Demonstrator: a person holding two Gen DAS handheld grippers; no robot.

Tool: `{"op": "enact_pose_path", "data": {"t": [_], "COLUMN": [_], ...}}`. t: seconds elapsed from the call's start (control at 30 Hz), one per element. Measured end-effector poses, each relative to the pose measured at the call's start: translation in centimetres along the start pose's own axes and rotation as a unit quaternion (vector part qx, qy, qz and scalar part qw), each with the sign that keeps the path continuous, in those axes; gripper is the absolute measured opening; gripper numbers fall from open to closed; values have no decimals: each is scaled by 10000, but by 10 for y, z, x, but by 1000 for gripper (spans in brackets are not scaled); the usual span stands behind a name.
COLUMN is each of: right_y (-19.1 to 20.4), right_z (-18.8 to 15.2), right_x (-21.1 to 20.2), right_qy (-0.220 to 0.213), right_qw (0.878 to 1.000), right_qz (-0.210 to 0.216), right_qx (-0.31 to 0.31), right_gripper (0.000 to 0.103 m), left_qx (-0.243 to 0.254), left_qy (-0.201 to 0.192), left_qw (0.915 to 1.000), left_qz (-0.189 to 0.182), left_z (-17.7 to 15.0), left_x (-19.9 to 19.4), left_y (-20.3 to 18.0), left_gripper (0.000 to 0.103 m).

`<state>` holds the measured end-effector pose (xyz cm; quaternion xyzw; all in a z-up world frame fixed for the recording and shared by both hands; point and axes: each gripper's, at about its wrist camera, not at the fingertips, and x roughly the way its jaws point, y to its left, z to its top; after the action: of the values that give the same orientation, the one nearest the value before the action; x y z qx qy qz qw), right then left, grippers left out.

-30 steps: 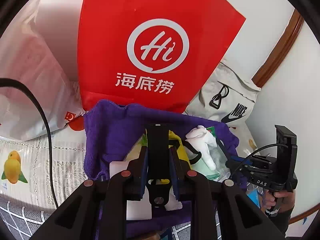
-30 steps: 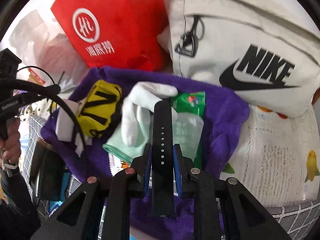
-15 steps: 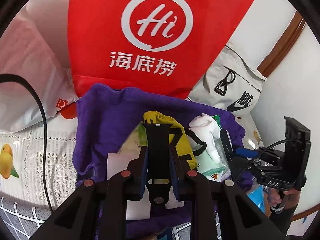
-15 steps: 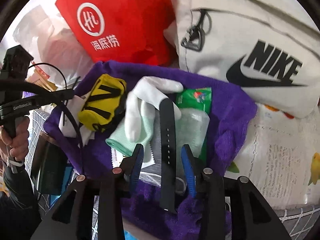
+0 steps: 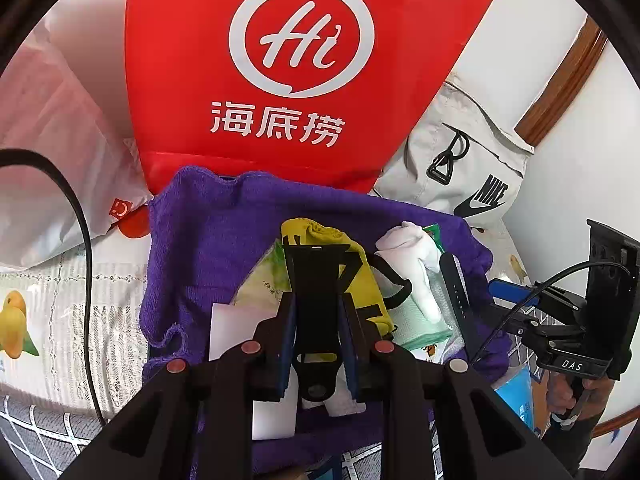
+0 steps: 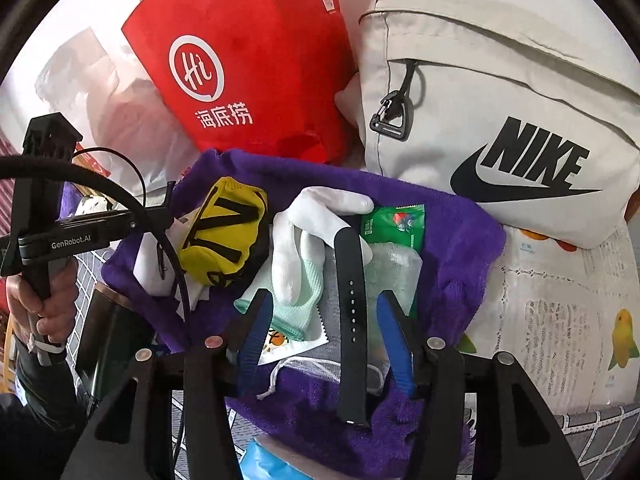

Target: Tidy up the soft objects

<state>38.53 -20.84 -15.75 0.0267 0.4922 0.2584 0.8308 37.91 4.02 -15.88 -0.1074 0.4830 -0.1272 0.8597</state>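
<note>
A purple towel (image 5: 224, 236) (image 6: 460, 248) lies spread on the table with soft things piled on it: a yellow pouch with black straps (image 6: 224, 232) (image 5: 360, 280), a white glove (image 6: 320, 224) (image 5: 408, 244), a pale green cloth (image 6: 296, 304) and a green packet (image 6: 394, 226). My left gripper (image 5: 316, 324) is shut on a black strap piece (image 5: 318, 276) and holds it over the yellow pouch. My right gripper (image 6: 324, 320) is open; a black watch strap (image 6: 352, 320) (image 5: 456, 292) lies free on the pile between its fingers.
A red paper bag (image 5: 304, 72) (image 6: 248, 64) stands behind the towel, with a beige Nike bag (image 6: 512, 120) (image 5: 464, 176) to its right and a white plastic bag (image 5: 52, 140) to its left. The fruit-print tablecloth (image 6: 560, 312) shows on both sides.
My right gripper opened and let go of the black watch strap, which now lies on the pile. My left gripper, still shut on its strap piece, shifted slightly relative to the towel.
</note>
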Motion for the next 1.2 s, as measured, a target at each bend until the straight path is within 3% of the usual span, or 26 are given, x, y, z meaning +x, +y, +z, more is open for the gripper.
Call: {"op": "enact_pose_path", "data": {"t": [0.1, 0.17, 0.3, 0.53, 0.67, 0.83, 0.9, 1.2], "right_y": [3, 4, 4, 10, 20, 36, 47, 71], "right_z": [1, 0, 1, 4, 6, 6, 5, -13], "right_x": [3, 4, 3, 0, -3, -11, -19, -83], "right_qy": [20, 33, 64, 31, -37, -121, -220, -683], "right_qw": [10000, 10000, 10000, 9996, 9986, 9979, 9964, 9909], "right_qz": [13, -6, -49, -298, -518, -624, -824, -1094], "right_qx": [-30, -53, -28, -5, 61, 80, -19, 390], "right_gripper": [54, 54, 54, 57, 88, 93, 101, 103], "left_qx": [6, 0, -69, -3, 84, 369, 402, 631], "left_qy": [-5, 4, 26, 10, -22, -99, -119, -376], "left_qw": [10000, 10000, 9998, 10000, 9997, 9960, 9954, 9890], "left_qz": [0, -18, -157, 58, 237, 805, 866, 1284], "left_z": [0, 0, 2, 3, 3, 2, 2, -8], "left_x": [1, 2, 2, -6, -14, -23, -28, -80], "left_y": [-1, 0, -1, -7, -13, -30, -37, -75], "left_gripper": [21, 38, 60, 68, 80, 87, 92, 100]}}
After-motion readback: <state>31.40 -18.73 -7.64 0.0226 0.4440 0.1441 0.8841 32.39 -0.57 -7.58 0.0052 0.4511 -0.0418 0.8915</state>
